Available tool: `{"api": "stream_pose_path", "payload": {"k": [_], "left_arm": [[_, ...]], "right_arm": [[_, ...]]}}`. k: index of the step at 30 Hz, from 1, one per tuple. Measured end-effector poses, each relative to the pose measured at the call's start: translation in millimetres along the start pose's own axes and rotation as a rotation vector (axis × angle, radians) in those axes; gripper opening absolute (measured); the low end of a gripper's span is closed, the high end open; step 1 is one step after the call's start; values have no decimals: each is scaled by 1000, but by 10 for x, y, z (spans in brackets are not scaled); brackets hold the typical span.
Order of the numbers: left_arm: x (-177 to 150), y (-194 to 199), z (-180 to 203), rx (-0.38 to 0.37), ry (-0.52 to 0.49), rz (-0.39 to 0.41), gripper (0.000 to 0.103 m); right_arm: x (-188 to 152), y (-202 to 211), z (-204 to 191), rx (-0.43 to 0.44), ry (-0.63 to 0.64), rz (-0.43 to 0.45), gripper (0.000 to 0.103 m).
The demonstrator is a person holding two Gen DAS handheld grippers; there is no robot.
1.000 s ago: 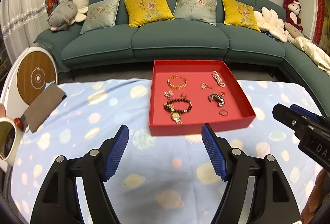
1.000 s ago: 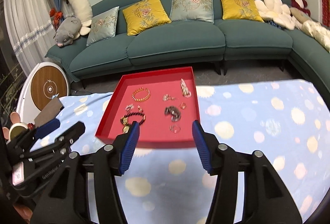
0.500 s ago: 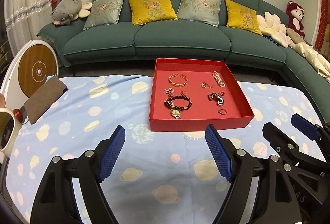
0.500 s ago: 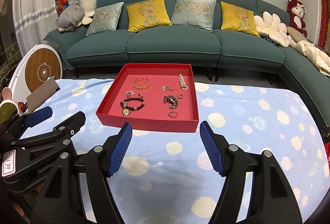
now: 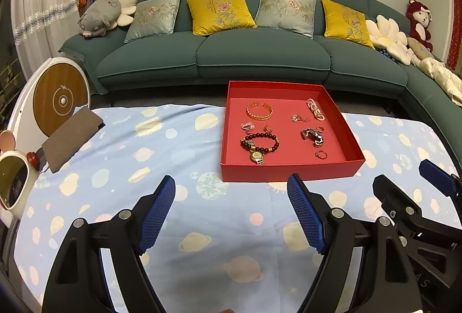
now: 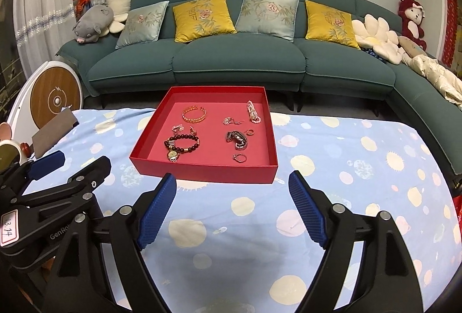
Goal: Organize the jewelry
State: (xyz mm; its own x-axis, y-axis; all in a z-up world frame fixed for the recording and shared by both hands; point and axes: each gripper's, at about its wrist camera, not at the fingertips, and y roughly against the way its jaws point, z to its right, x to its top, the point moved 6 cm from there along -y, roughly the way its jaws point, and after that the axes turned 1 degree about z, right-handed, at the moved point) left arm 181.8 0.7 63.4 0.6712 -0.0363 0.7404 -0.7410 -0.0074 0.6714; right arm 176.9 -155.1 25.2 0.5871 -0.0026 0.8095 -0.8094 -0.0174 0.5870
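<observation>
A red shallow tray (image 5: 288,168) (image 6: 202,170) sits on the blue patterned cloth. It holds several pieces: a gold bangle (image 5: 259,111) (image 6: 194,114), a dark bead bracelet (image 5: 261,141) (image 6: 182,142) with a gold watch (image 5: 256,156) (image 6: 172,155), a pearl bracelet (image 5: 315,109) (image 6: 253,111), a dark metal band (image 5: 311,137) (image 6: 237,139) and small rings (image 6: 239,158). My left gripper (image 5: 231,197) hovers open just short of the tray's front wall. My right gripper (image 6: 232,191) is beside it to the right, its jaws opening, with nothing between them.
A brown pouch (image 5: 70,138) and a white mirror (image 5: 13,186) lie at the table's left edge. A round white and wood device (image 5: 62,101) stands beyond. A green sofa (image 5: 260,53) with cushions fills the background. Bare cloth (image 6: 361,168) stretches right of the tray.
The right gripper's jaws have spread wider and it has swung to face the tray squarely. The left gripper's jaws widened slightly. The right gripper now shows larger at the left view's right edge.
</observation>
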Motion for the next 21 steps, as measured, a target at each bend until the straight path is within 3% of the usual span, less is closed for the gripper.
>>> {"api": "stream_pose_path", "payload": {"k": [21], "left_arm": [[-5,-15,-27,17,-1,2,77]], "right_arm": [[1,4,-62,-11,18,6,78]]}}
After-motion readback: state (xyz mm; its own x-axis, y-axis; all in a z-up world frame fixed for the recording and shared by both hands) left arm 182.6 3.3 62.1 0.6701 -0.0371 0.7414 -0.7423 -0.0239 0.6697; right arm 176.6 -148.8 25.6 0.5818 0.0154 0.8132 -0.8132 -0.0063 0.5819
